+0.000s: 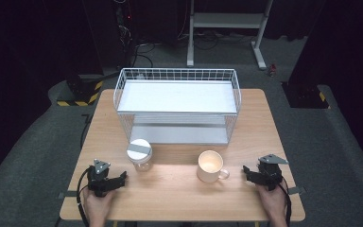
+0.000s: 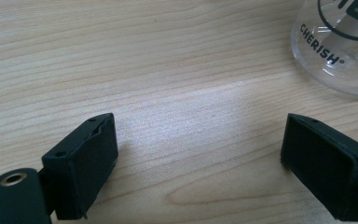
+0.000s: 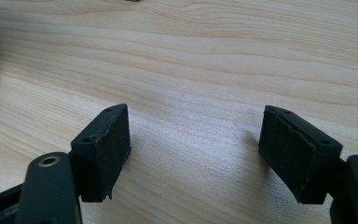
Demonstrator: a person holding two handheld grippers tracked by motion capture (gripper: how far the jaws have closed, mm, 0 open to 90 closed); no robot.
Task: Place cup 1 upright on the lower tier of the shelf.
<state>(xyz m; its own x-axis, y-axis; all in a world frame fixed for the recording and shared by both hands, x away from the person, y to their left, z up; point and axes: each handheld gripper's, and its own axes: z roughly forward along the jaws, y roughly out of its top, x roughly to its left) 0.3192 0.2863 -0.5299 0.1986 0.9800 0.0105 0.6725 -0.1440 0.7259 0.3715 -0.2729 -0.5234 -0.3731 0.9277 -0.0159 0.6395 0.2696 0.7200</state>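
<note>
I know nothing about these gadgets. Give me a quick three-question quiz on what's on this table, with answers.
1. True or false: the left gripper is clamped on the glass jar.
2. Which thing stands nearest the right gripper: A) the wire basket, B) the cream mug, C) the glass jar?
3. Fill in: the jar's lid is ____ the jar.

Key:
1. False. Its jaws stand open over bare table, with the jar a little way off.
2. B. The mug's handle points toward that gripper.
3. On. The white lid with a grey band sits on top.
</note>
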